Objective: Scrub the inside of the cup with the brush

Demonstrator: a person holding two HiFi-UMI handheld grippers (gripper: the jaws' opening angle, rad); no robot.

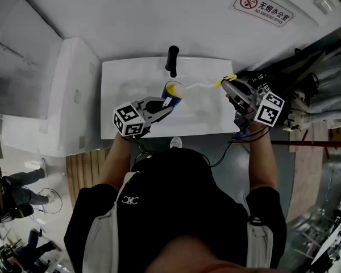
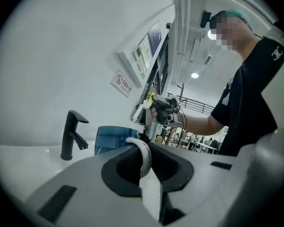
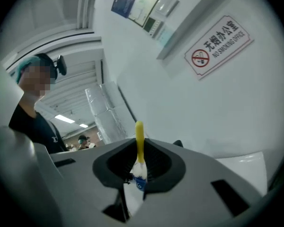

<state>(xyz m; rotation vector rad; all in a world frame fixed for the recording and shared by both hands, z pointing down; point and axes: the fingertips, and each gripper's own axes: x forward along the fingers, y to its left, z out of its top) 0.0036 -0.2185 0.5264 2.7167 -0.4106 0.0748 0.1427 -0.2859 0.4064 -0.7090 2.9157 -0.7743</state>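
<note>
Over the white sink (image 1: 199, 118) a blue cup (image 1: 170, 93) with a yellow inside is held by its white handle (image 2: 143, 156); my left gripper (image 1: 165, 105) is shut on that handle. The cup's blue wall (image 2: 111, 138) rises just beyond the jaws in the left gripper view. My right gripper (image 1: 231, 87) is shut on the brush (image 1: 202, 85), a white stick with a yellow end (image 3: 139, 136). The white brush head (image 1: 177, 88) sits at the cup's mouth. In the left gripper view the right gripper (image 2: 164, 110) hangs above and beyond the cup.
A black faucet (image 1: 171, 60) stands at the back of the sink, close behind the cup. A white wall with a no-smoking sign (image 1: 262, 8) runs behind. A white cabinet (image 1: 57, 95) adjoins the sink's left side. Cables and equipment (image 1: 307, 90) crowd the right.
</note>
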